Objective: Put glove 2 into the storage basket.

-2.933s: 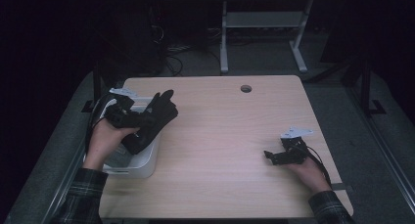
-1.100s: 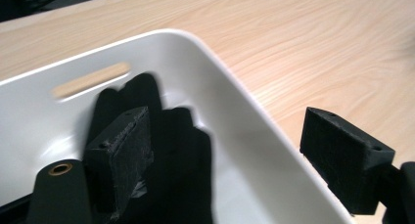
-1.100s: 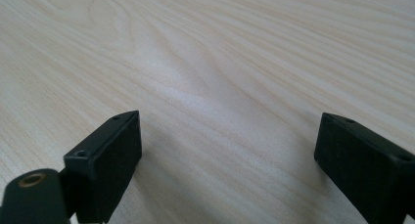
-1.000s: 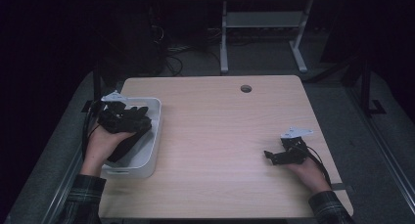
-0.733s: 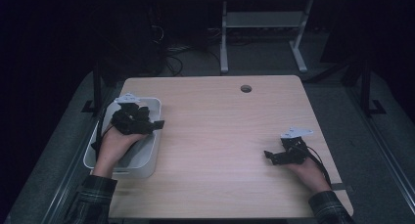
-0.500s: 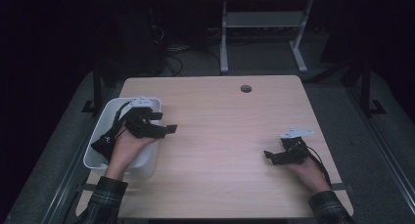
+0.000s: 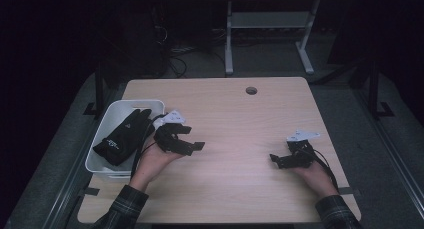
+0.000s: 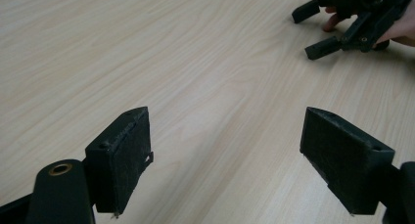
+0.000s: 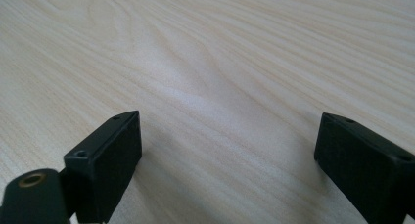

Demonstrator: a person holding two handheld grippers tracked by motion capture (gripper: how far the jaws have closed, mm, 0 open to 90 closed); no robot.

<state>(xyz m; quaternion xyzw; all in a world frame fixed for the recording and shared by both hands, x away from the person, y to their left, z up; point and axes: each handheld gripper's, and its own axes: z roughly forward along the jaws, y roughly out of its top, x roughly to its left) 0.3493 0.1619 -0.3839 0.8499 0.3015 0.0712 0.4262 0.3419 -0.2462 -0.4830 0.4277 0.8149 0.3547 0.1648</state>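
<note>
right, black glove (image 7: pixel 122 137) lies in the white bin (image 7: pixel 101 139) at the bench's (image 7: pixel 240 119) left edge, fingers toward the far end. left tool (image 7: pixel 192 145) sits just beside the bin over bare wood, jaws wide apart, nothing between them. right tool (image 7: pixel 275 160) rests low near the right edge, jaws apart too, empty. looks like the drop-in step is done w/ the glove settled inside. next move prob needs a fresh item, none on the bench.

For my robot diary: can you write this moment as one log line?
left claw: open, empty | right claw: open, empty | black glove: in white bin
</note>
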